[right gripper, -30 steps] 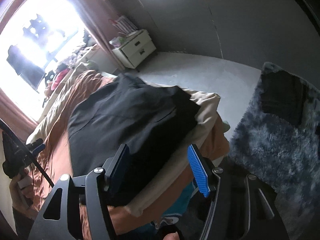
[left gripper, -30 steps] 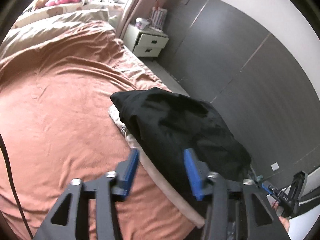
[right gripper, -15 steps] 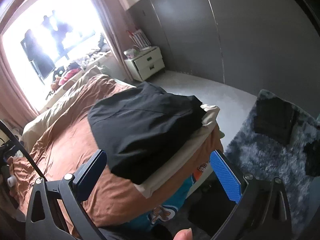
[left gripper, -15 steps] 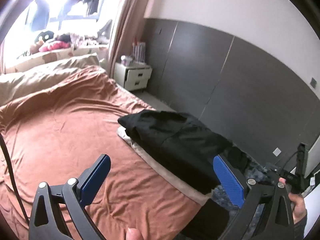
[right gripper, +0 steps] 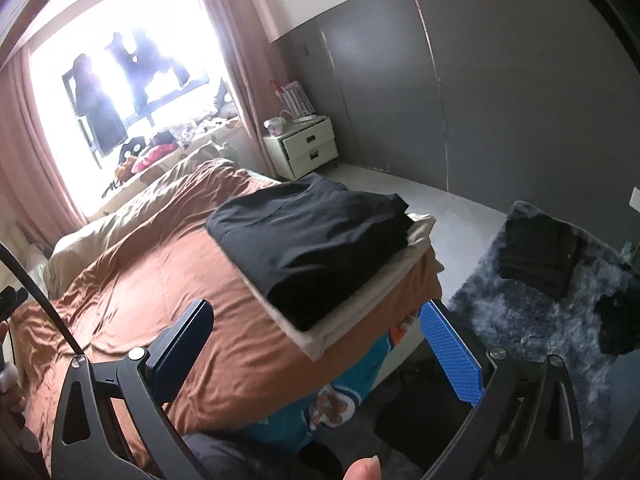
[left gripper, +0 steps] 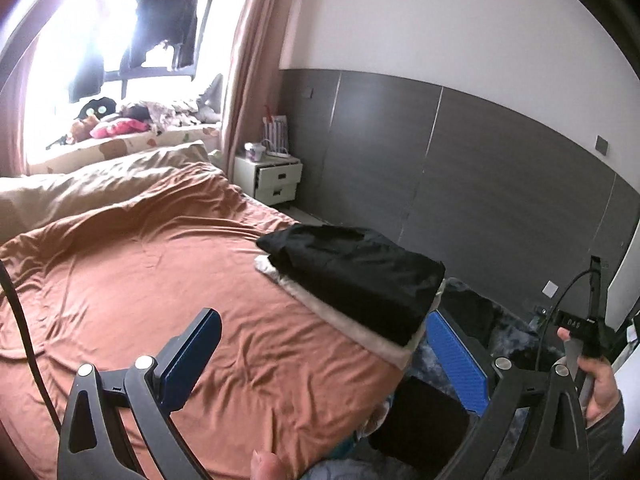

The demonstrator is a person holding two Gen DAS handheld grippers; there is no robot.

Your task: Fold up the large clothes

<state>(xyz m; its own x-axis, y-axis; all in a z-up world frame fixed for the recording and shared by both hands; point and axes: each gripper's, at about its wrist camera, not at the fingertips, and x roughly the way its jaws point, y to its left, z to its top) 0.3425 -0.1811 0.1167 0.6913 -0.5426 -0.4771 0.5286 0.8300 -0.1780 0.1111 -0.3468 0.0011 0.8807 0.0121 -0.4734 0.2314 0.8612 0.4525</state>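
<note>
Meanwhile, we held our left gripper (left gripper: 320,356) above the bed (left gripper: 140,280), its blue pads spread wide with nothing between them. Ahead and to the right, the folded black garment (left gripper: 356,272) lay on a folded beige one (left gripper: 348,324) at the corner of the rust-brown bedcover. Our right gripper (right gripper: 320,352) likewise gaped empty, clear of the stack. Farther right, on the floor, a shaggy grey rug (right gripper: 532,320) carried another folded dark pile (right gripper: 540,252). A white nightstand (right gripper: 306,148) stood by the curtain.
</note>
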